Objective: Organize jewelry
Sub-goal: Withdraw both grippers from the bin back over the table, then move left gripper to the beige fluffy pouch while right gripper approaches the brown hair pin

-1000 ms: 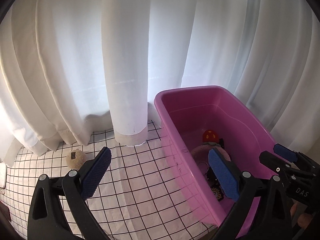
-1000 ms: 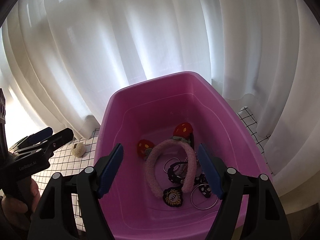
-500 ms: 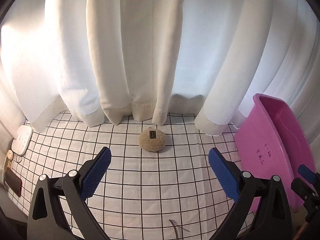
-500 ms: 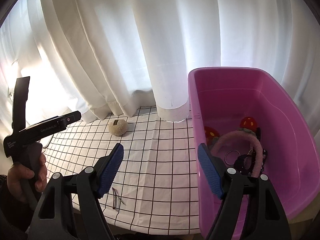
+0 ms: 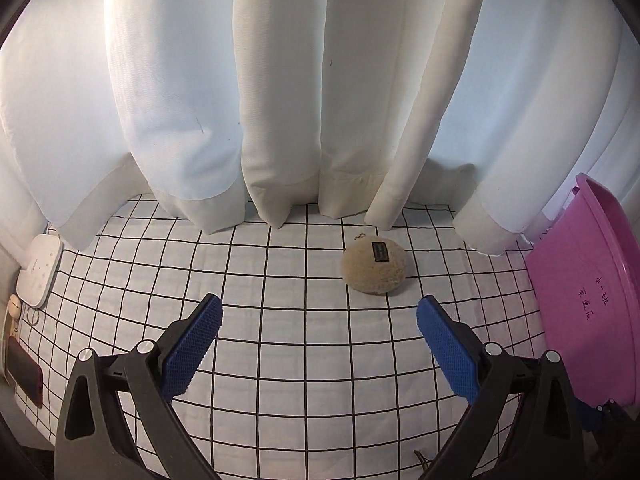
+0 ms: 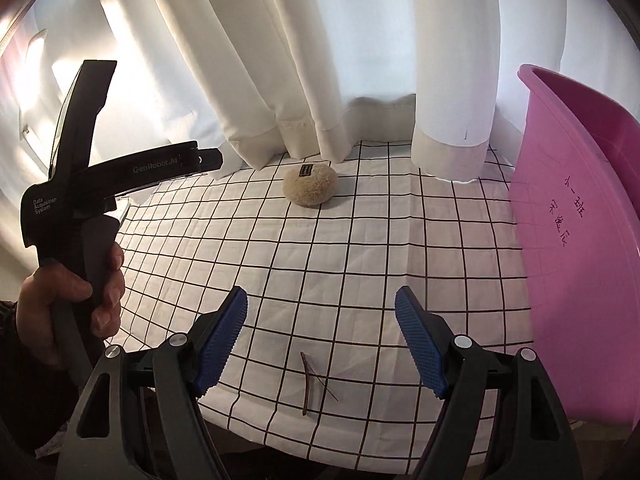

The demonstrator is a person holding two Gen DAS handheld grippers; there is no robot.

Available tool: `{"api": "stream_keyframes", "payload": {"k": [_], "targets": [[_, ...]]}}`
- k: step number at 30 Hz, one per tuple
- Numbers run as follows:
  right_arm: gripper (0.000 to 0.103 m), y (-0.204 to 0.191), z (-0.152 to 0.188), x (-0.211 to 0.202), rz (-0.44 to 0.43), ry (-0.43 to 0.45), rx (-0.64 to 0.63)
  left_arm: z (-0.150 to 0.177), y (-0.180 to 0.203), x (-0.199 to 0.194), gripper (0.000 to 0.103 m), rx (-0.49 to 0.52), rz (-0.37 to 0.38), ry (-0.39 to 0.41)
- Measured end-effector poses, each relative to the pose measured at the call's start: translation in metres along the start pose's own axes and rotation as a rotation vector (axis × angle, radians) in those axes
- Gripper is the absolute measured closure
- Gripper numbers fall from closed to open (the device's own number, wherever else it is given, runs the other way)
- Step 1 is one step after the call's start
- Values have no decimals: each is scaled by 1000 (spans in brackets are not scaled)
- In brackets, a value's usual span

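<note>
Now that both views have swung from the pink tub point(image 6: 576, 248) to the tabletop point(image 5: 304, 340), your left gripper point(image 5: 318, 344) and right gripper point(image 6: 320, 340), both released and empty, face the plush charm point(image 5: 374, 266), probably next.

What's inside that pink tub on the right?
From here, nothing inside shows. Both views catch only the pink tub from outside: its side wall with handwriting and the rim. The wall hides the contents.

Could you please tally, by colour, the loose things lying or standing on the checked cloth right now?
Beige: 1, the round fluffy beige plush charm near the curtain.
Pink: 1, the large pink plastic tub at the right edge.
Brown: 1, the thin brown hair clip at the near edge.
Total: 3.
</note>
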State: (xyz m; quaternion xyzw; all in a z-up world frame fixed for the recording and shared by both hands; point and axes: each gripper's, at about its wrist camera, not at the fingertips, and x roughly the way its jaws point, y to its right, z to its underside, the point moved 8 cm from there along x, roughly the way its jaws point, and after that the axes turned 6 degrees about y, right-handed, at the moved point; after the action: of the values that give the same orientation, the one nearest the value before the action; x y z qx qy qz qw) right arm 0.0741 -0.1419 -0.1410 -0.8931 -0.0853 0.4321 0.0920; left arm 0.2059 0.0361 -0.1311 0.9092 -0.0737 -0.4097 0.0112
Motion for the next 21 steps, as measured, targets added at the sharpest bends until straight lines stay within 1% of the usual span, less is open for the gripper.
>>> {"api": "stream_keyframes", "payload": {"k": [5,9,13,21], "targets": [[30,-2,22,24,21,-32,9,3,5,33,7,8,24,-29],[30,3,39,44,38,-63,26,11,23,68,7,61,43,-64],[30,11,52,57,50,-83,51,19,40,97,7,91,47,-96],[30,17,86,74,95,-125,0,25,61,125,7,139,51,-110]]}}
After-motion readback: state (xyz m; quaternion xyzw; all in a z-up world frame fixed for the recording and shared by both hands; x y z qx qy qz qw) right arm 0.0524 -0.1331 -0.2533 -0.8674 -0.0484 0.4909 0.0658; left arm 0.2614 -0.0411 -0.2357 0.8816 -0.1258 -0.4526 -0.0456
